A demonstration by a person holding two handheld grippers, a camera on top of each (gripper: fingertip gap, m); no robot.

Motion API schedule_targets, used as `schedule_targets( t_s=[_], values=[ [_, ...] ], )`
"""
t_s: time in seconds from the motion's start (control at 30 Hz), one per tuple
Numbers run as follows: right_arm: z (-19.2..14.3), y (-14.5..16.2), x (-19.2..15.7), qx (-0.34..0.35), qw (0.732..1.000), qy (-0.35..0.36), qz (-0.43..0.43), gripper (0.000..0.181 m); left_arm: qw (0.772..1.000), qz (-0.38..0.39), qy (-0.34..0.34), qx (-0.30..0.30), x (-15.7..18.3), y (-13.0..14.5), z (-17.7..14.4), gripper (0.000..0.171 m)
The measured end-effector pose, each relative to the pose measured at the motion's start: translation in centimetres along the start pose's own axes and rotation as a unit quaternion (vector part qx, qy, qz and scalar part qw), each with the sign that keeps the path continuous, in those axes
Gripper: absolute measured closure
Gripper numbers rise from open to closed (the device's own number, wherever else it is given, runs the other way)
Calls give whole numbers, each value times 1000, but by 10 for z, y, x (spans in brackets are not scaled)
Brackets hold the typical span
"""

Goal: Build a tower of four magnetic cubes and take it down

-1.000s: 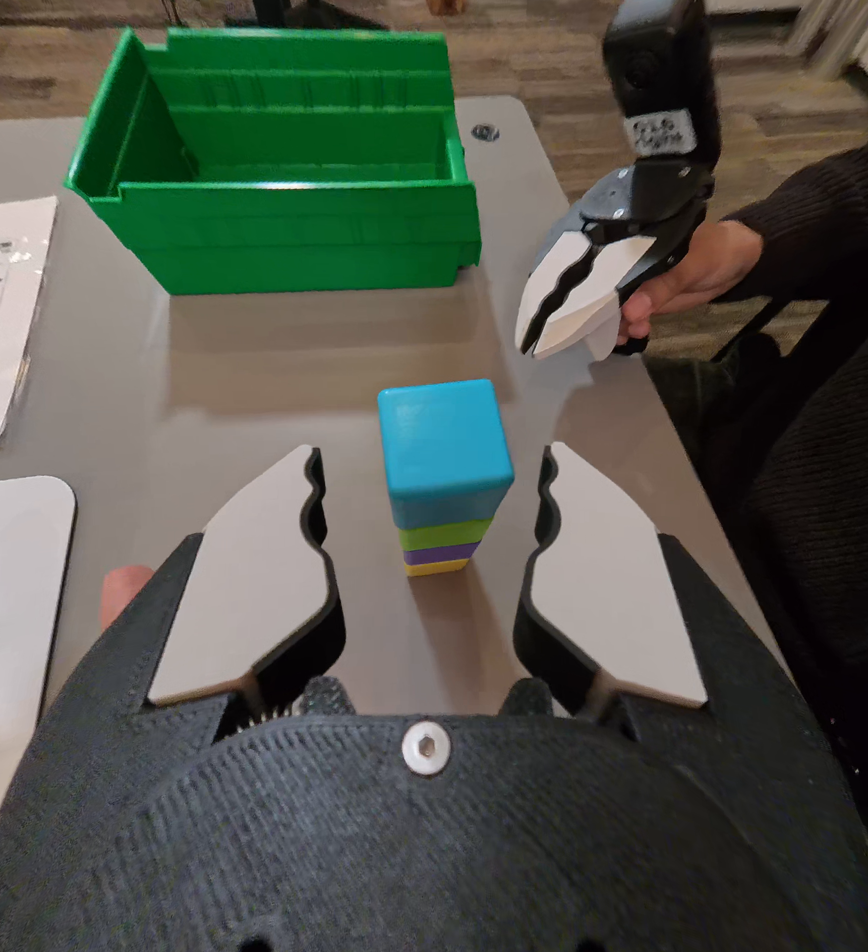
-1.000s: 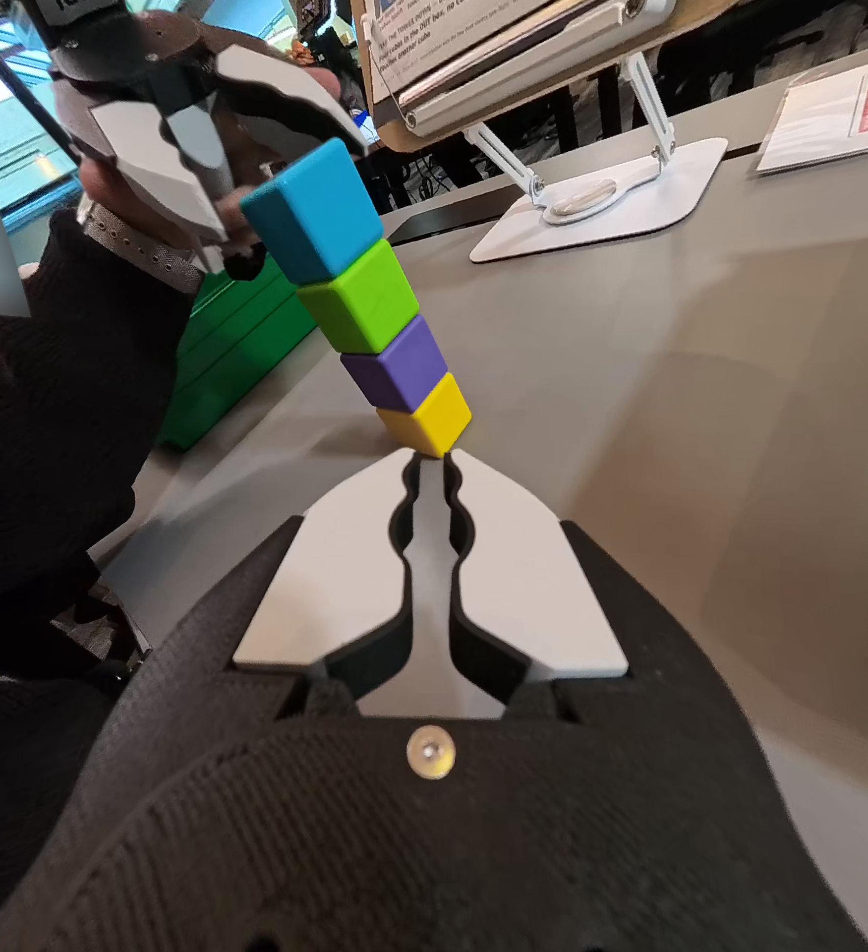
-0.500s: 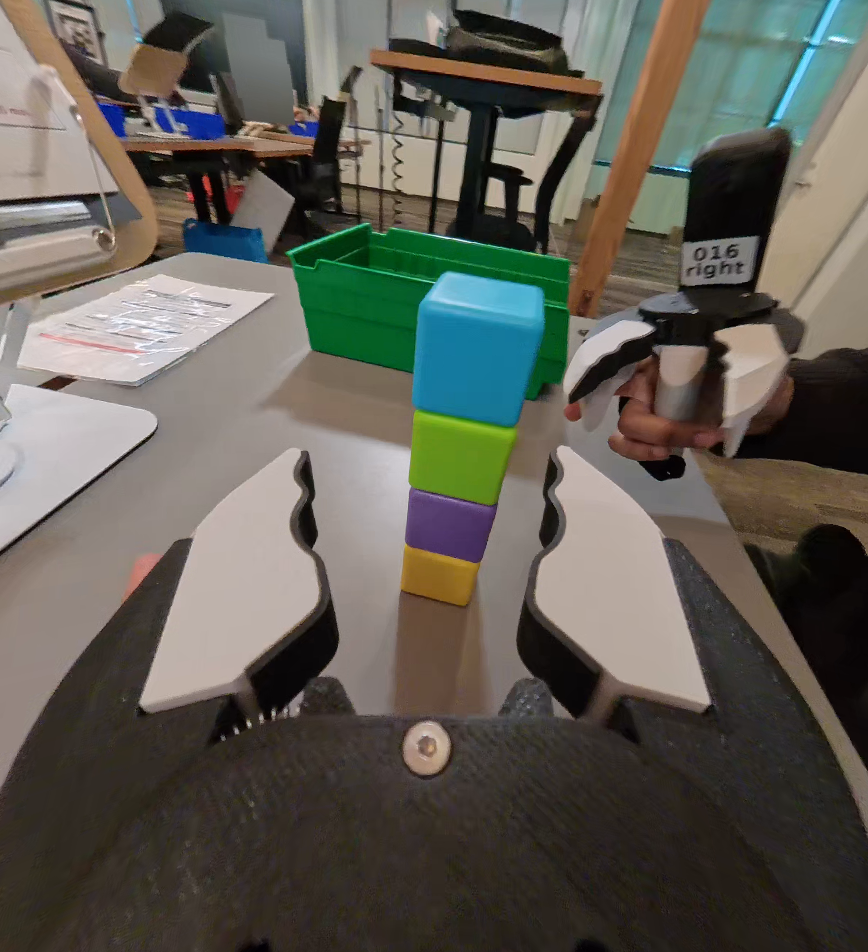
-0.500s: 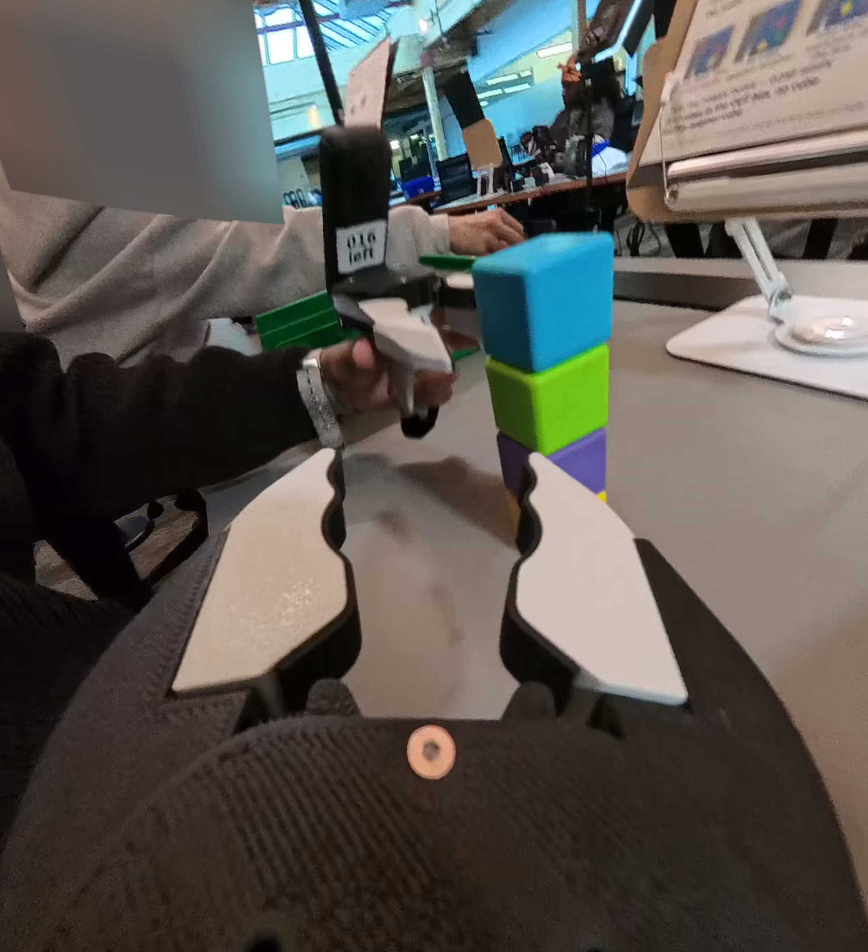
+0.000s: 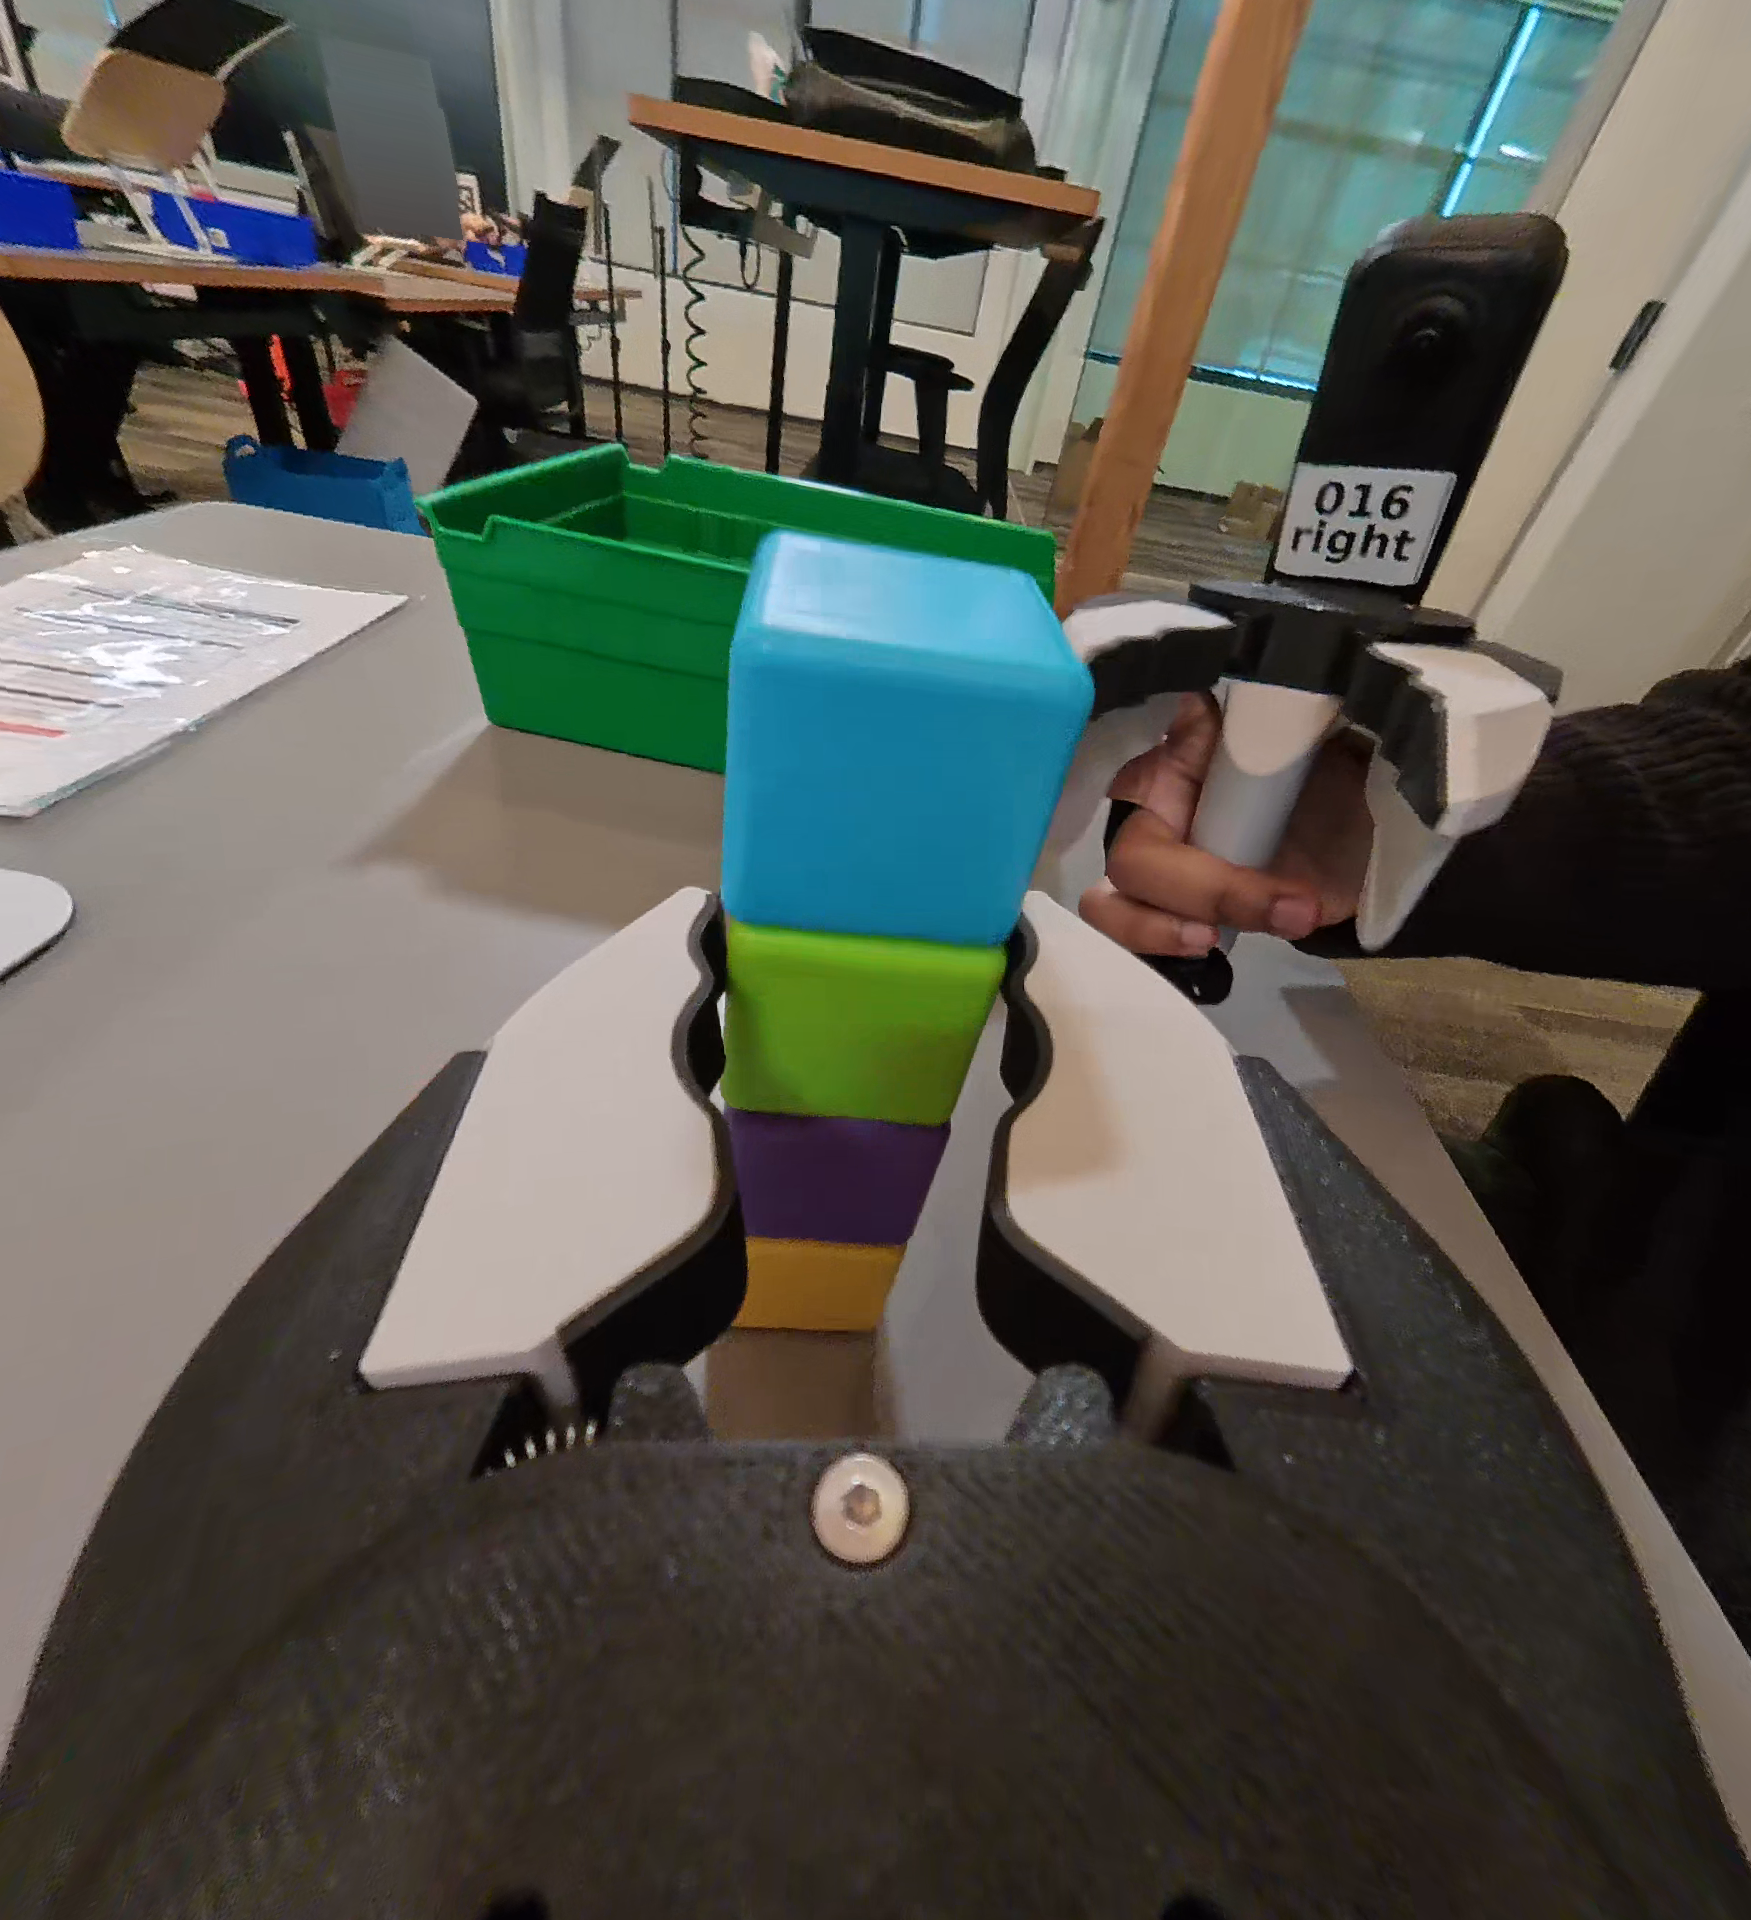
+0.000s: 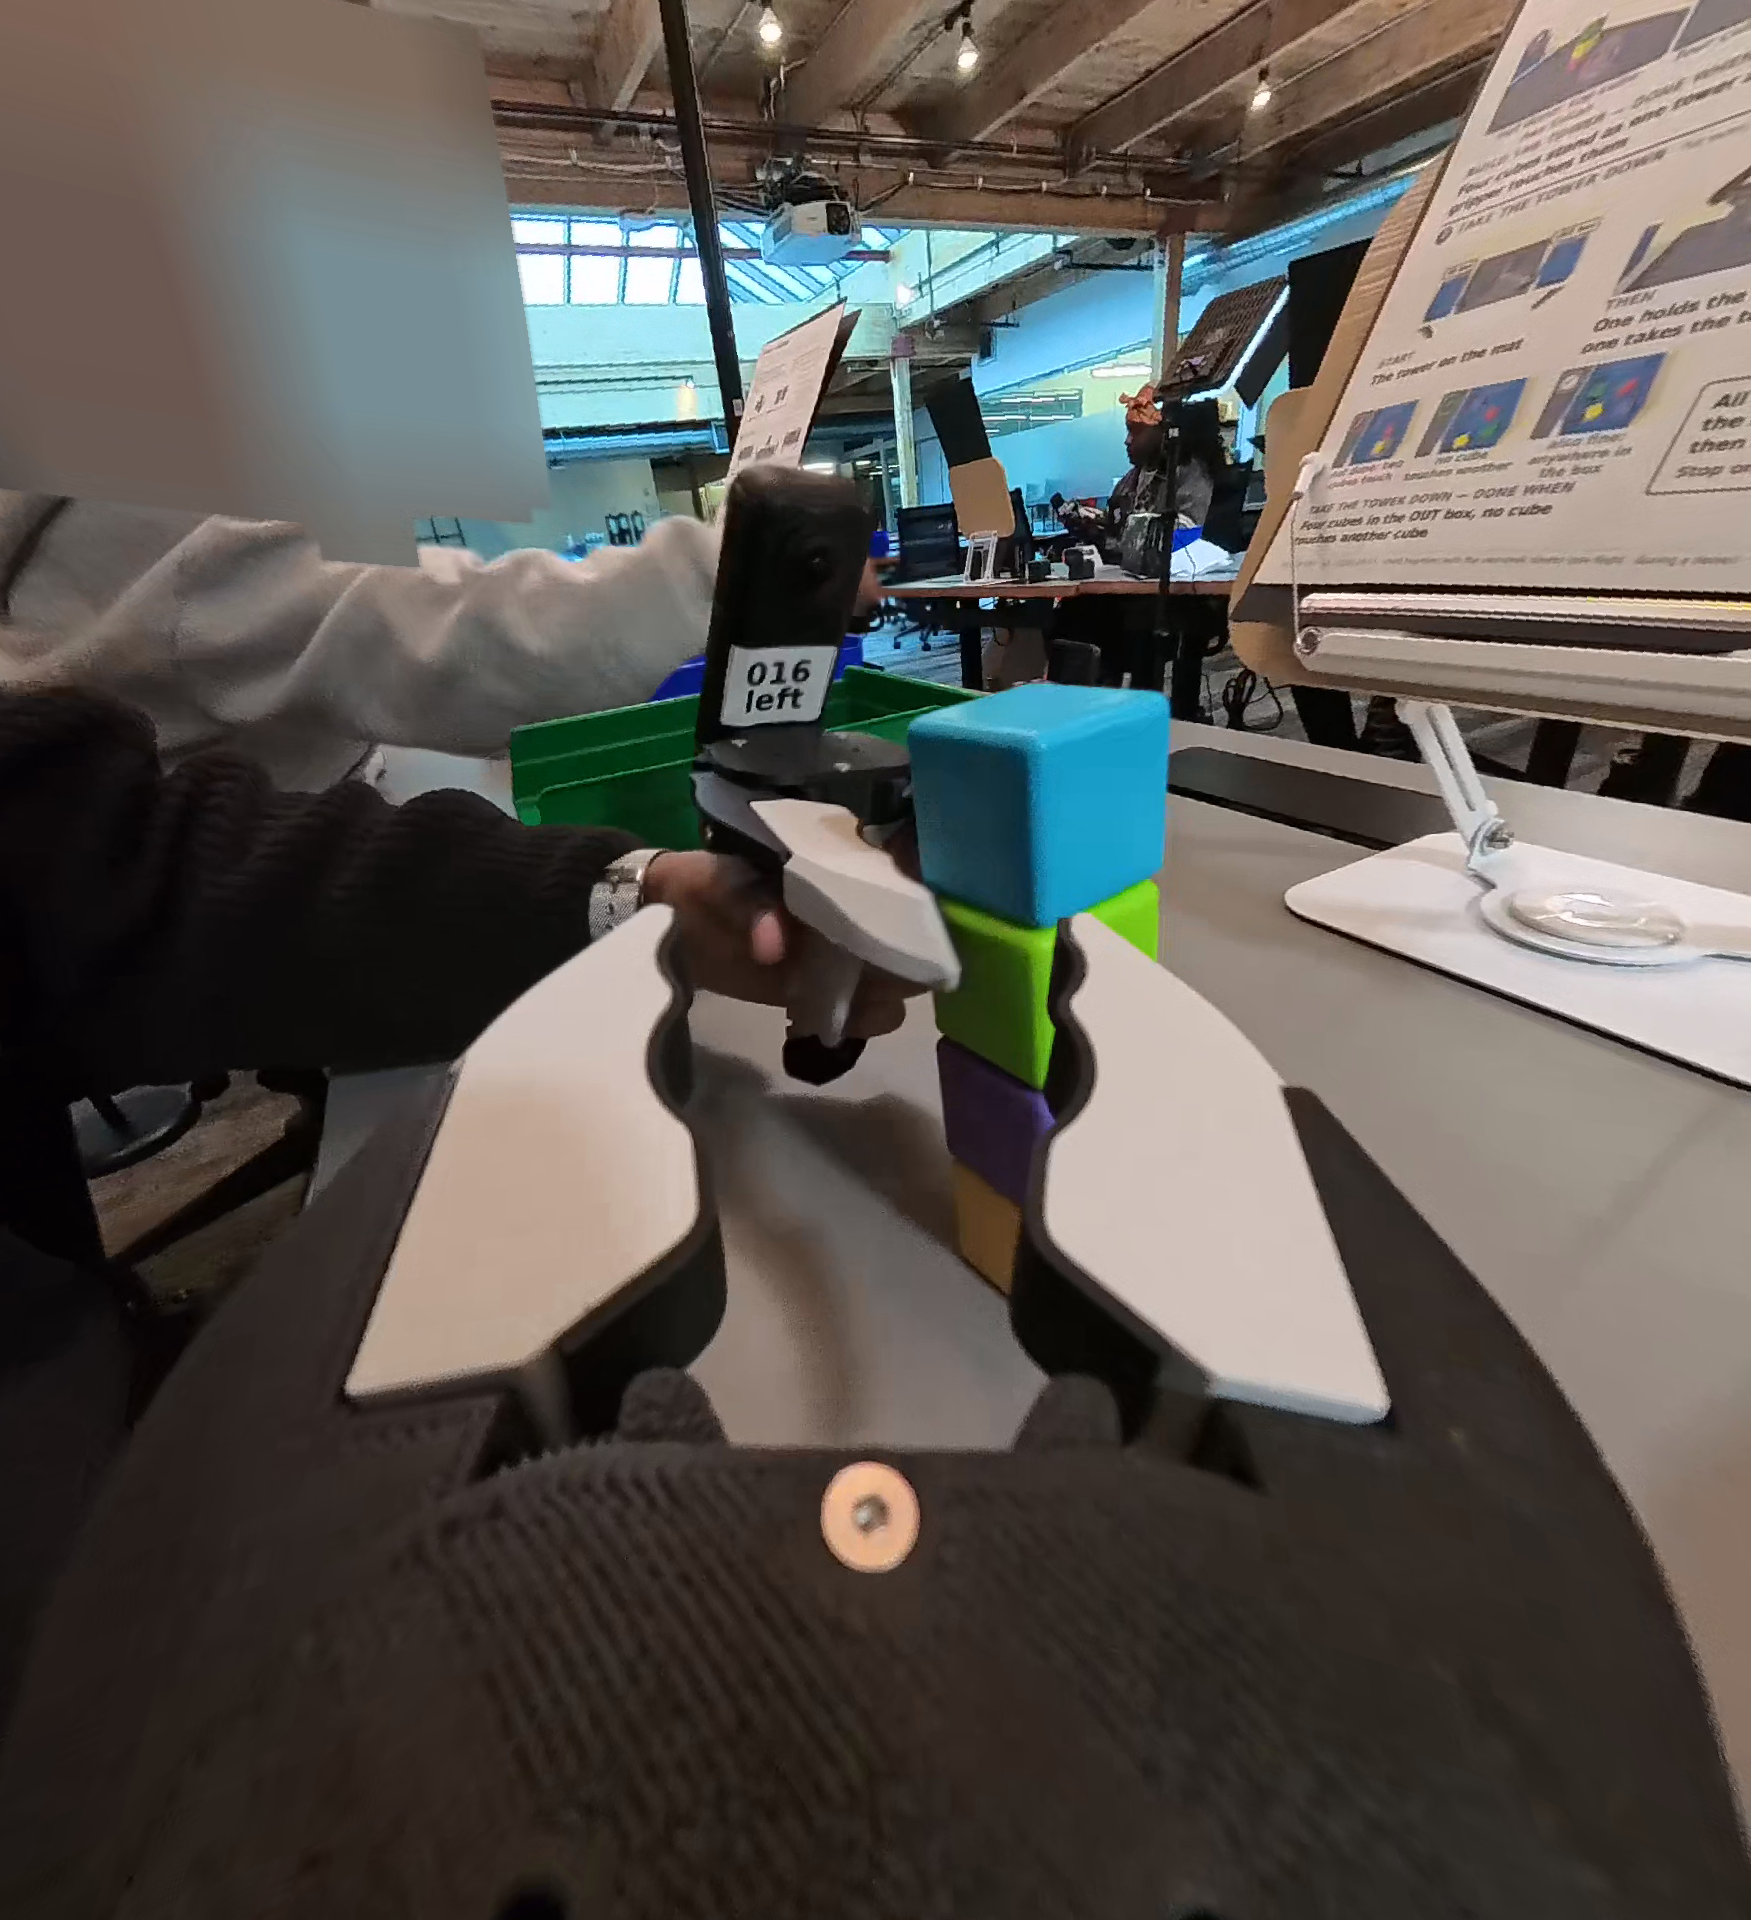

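A tower of cubes stands on the grey table [image 5: 227, 987]: blue cube [image 5: 892, 727] on top, then green cube [image 5: 850, 1029], purple cube [image 5: 829, 1174] and yellow cube [image 5: 814, 1283] at the bottom. My left gripper [image 5: 863, 951] is shut on the green cube, one finger on each side, just under the blue cube. It also shows in the right wrist view [image 6: 850, 904]. My right gripper [image 6: 868, 956] is open and empty. The tower [image 6: 996, 997] stands by its right finger, partly hidden behind it. In the left wrist view the right gripper [image 5: 1286, 717] is beside the blue cube.
A green bin [image 5: 580, 592] stands behind the tower, also in the right wrist view [image 6: 601, 758]. A laminated sheet [image 5: 123, 644] lies far left. A document stand [image 6: 1577, 623] on a white base [image 6: 1577, 977] is at the right. The table edge [image 5: 1422, 1122] runs close on the right.
My left gripper moved forward around the tower and closed on the green cube. My right gripper stayed open and shifted slightly closer to the tower.
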State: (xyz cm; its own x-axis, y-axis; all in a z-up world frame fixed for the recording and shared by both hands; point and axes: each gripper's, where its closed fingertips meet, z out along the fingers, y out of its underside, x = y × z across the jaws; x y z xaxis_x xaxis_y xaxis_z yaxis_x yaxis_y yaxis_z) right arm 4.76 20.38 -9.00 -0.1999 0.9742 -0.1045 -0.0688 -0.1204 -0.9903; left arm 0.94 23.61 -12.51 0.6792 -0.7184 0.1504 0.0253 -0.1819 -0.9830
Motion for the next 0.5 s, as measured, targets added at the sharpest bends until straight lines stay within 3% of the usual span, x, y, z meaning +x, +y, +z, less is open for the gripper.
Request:
schedule_targets(
  t_s=[0.13,0.3,0.37,0.5],
  values=[
    [-4,-3,3,13,999,-1,29,114,1000,2,5,-22,2,15,4,115],
    [-8,-3,4,13,1000,8,24,116,1000,-11,-13,-13,-1,14,15,108],
    [-9,-4,6,16,999,10,31,116,1000,1,-19,-6,0,11,14,114],
    [-8,-1,7,11,999,13,36,117,998,5,57,-34,17,17,6,118]
  ],
)
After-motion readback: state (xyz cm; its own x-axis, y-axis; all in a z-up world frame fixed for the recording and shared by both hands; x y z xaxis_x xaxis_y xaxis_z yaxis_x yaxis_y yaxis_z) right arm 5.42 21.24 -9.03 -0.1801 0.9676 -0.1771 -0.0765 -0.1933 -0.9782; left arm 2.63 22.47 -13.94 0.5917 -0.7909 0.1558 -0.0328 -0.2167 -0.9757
